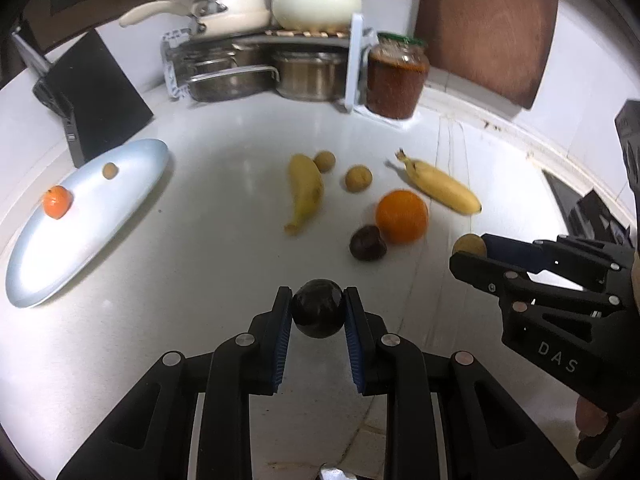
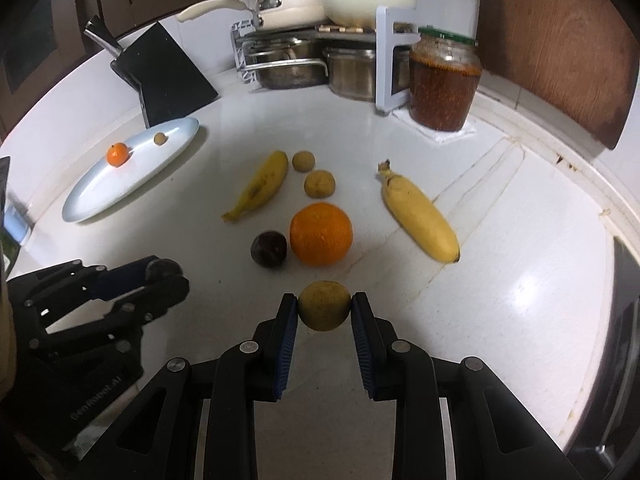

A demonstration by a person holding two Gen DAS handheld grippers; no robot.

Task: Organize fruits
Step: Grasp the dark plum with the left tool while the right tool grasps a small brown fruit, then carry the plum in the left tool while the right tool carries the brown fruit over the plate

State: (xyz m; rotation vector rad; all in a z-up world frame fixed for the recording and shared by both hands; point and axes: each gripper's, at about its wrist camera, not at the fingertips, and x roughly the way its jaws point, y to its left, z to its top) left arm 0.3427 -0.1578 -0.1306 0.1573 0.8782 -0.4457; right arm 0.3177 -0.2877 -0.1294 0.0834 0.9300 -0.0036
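Left wrist — hand-held gripper (image 1: 318,314) tilted down, clamping dark fruit (image 1: 318,308)

Loose fruits (image 2: 321,234) (two on plate (image 2: 96,196))

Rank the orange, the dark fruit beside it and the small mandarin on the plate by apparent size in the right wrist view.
1. orange
2. dark fruit
3. mandarin on the plate, though it lies farther away, so its true size is unsure.

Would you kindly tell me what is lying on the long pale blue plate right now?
On the plate lie a small orange fruit and a small round brown fruit, set apart from each other. Nothing covers the plate, and the rest of it is bare.
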